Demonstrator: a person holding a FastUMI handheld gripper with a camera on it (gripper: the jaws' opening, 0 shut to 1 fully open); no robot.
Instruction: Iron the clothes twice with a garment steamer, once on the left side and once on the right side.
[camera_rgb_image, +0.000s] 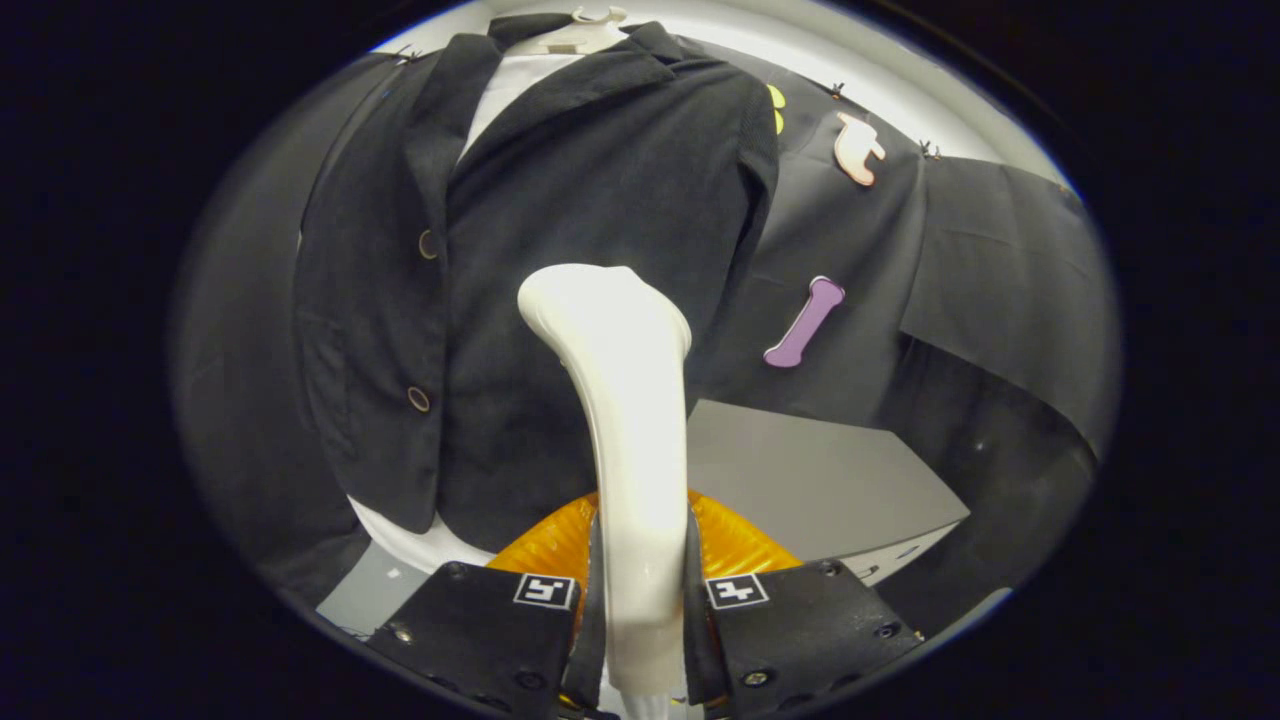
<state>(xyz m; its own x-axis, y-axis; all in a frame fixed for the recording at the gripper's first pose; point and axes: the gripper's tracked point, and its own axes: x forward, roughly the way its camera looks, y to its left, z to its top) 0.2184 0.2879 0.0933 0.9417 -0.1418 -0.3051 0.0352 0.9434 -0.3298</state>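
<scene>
The gripper (641, 600), clenched on the steamer (625, 420) near the jacket (560, 250), risked it twisting loose under sideways pressure.

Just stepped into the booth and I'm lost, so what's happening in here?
The hand-held gripper has its jaws shut on the white garment steamer, holding it upright. The steamer's head is raised in front of a dark jacket that hangs on a hanger over a white shirt. An orange object sits just beyond the jaws.
</scene>
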